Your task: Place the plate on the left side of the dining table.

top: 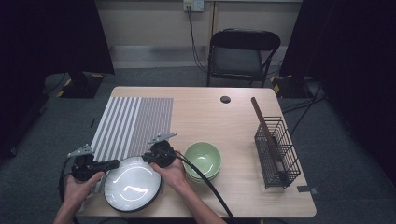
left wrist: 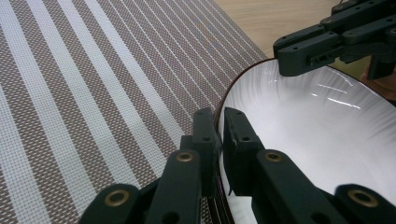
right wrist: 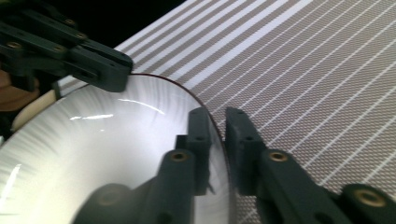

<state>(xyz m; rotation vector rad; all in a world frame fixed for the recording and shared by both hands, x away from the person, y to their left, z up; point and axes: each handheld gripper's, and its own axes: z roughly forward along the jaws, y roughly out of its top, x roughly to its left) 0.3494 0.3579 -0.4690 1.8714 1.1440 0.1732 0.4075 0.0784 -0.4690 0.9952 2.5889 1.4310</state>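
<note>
A white plate (top: 132,184) with a dark rim is seen at the near edge of the bench (top: 233,116), toward its near left corner, partly overlapping the near end of a striped placemat (top: 133,123). The left gripper (top: 113,164) is clamped on the plate's left rim, jaws pinched together over the edge, as the left gripper view confirms (left wrist: 219,135). The right gripper (top: 148,157) is clamped likewise on the far right rim, its jaws closed over the edge in the right gripper view (right wrist: 217,135). The step in hand is judged to be a two-sided grasp, completed, with the lift not yet begun. For the next move, an even rise of both hands is called for, so that the plate is kept level and neither rim slips. Just to the right, a green bowl (top: 202,161) stands very close to the right hand; little room is left there. Open mat lies beyond the plate, toward the far left corner. A wire basket (top: 277,151) holding a wooden stick (top: 264,126) stands well apart near the right edge.
</note>
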